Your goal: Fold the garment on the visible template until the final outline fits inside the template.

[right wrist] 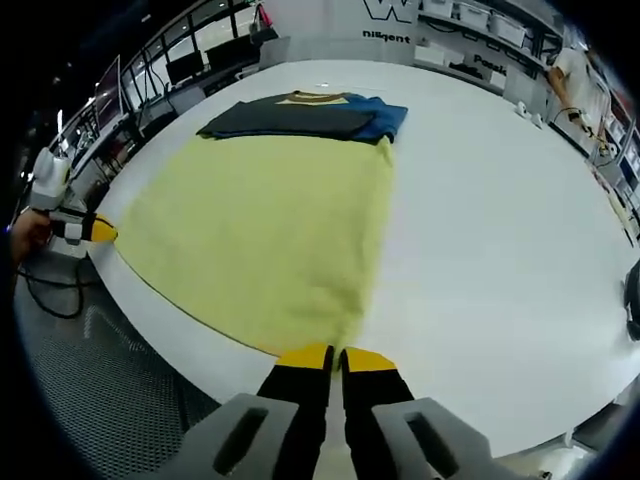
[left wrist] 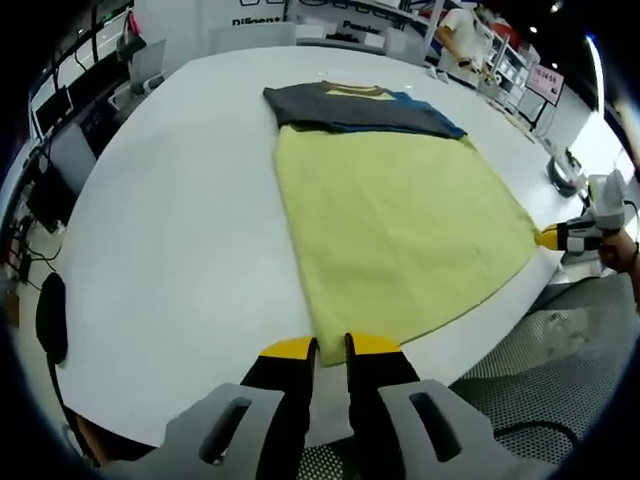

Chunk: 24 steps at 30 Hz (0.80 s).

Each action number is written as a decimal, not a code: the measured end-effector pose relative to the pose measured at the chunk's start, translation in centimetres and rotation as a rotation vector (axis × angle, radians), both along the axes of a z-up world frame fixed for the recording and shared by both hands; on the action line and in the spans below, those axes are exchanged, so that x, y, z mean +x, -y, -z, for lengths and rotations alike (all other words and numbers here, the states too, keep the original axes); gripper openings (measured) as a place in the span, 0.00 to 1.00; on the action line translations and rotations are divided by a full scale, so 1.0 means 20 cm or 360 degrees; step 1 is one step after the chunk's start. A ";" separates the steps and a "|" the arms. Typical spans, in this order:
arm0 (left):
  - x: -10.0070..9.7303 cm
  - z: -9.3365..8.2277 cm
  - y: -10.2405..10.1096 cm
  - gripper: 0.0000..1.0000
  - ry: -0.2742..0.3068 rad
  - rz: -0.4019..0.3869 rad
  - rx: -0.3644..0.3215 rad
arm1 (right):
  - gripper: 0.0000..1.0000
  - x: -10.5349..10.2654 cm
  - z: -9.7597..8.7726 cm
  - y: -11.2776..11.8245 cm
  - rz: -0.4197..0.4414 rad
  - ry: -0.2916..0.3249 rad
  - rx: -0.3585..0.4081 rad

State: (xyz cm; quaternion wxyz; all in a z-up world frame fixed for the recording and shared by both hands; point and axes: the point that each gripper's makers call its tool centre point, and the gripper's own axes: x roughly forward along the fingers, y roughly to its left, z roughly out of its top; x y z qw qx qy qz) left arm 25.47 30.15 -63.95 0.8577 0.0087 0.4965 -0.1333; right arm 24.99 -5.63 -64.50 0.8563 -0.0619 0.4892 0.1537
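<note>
Big white table (left wrist: 170, 250), and the yellow-and-dark shirt (left wrist: 390, 215) lies flat across it. Left gripper (left wrist: 332, 349) pinches one bottom corner of the hem, jaws clamped. Right gripper (right wrist: 335, 357) clenches the other corner.

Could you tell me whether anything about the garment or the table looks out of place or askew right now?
Nothing looks spilled or damaged. The yellow garment lies fairly flat on the white table, its near corners at the table edge by the left gripper and right gripper. A dark folded garment lies across its far end.
</note>
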 end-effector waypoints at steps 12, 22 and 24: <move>-0.02 -0.01 -0.01 0.02 -0.0040 -0.0005 -0.0022 | 0.00 -0.03 -0.02 0.00 0.0044 -0.0114 0.0050; -0.07 -0.02 -0.02 0.02 -0.0100 0.0095 0.0026 | 0.00 -0.09 -0.04 -0.01 -0.0051 -0.0237 -0.0042; -0.09 -0.04 -0.02 0.02 -0.0118 0.0116 0.0035 | 0.00 -0.10 -0.04 -0.01 -0.0069 -0.0259 -0.0056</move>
